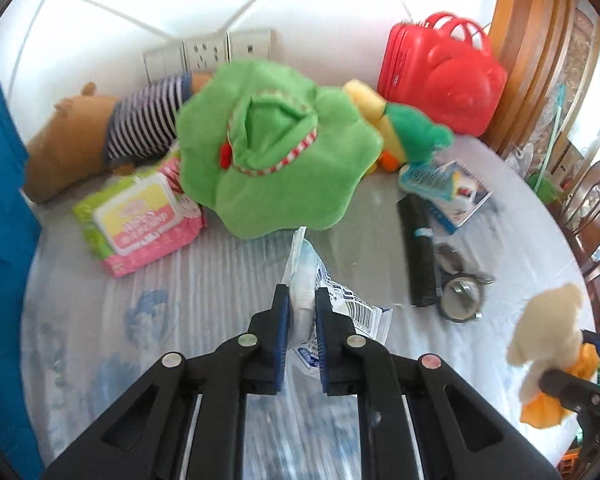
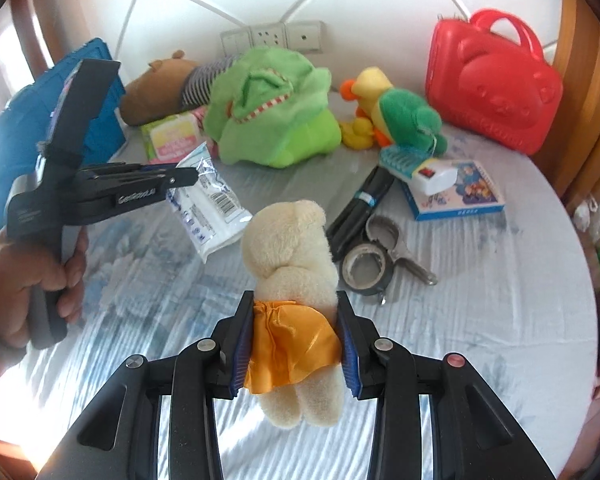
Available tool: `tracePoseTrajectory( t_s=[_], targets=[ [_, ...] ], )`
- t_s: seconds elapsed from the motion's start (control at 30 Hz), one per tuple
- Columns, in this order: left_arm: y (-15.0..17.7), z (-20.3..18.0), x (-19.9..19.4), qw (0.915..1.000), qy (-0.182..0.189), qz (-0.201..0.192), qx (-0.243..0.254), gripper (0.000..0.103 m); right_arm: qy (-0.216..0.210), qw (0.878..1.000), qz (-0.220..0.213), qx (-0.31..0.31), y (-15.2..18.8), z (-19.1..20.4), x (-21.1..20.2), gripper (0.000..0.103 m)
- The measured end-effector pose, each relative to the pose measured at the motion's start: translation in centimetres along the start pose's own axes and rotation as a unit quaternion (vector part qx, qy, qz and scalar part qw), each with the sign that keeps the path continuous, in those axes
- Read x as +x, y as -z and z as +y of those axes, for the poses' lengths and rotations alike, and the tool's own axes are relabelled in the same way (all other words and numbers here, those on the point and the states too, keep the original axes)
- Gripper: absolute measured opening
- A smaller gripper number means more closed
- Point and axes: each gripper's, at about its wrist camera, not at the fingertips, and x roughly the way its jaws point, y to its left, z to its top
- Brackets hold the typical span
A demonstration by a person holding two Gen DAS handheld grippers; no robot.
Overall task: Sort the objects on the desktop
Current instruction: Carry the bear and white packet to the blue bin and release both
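Note:
My left gripper (image 1: 301, 294) is shut on a white tissue packet (image 1: 332, 300) and holds it above the table; the packet also shows in the right wrist view (image 2: 210, 208), held by the left gripper (image 2: 184, 178). My right gripper (image 2: 294, 308) is shut on a cream teddy bear in an orange skirt (image 2: 292, 256), lifted off the cloth. The bear also shows at the right in the left wrist view (image 1: 548, 336).
On the round table (image 2: 480, 300): green plush (image 1: 272, 148), brown striped plush (image 1: 100, 132), wet-wipe pack (image 1: 140, 220), parrot plush (image 2: 396, 116), red bear case (image 2: 496, 80), blue box (image 2: 456, 196), black roll (image 2: 360, 208), tape roll (image 2: 364, 268). A blue crate (image 2: 28, 128) stands at the left.

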Motion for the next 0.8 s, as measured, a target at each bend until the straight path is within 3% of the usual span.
tracePoseTrajectory(
  t_s=[0.2,0.4,0.57,0.8],
  targets=[
    [0.8,-0.1,-7.7,0.9994,-0.022,-0.019,-0.019,0.012,-0.007,0.999,-0.019,-0.036,-1.3,2.3,-5.1,0.036],
    [2.9,3.2,-17.8,0.9951,-0.056,-0.055,-0.059,0.012,-0.016,0.996,-0.044,-0.078,-2.9,5.5,-10.0,0.036],
    [3.7,9.1,-27.7,0.9868,-0.087,-0.108,-0.084,0.012,-0.033,0.989,-0.08,-0.119,-5.8,11.6,-13.4,0.036],
    [4.3,20.3,-37.5,0.9733,-0.123,-0.161,-0.107,0.012,-0.068,0.978,-0.116,-0.158,-10.8,23.4,-14.9,0.036]
  ],
)
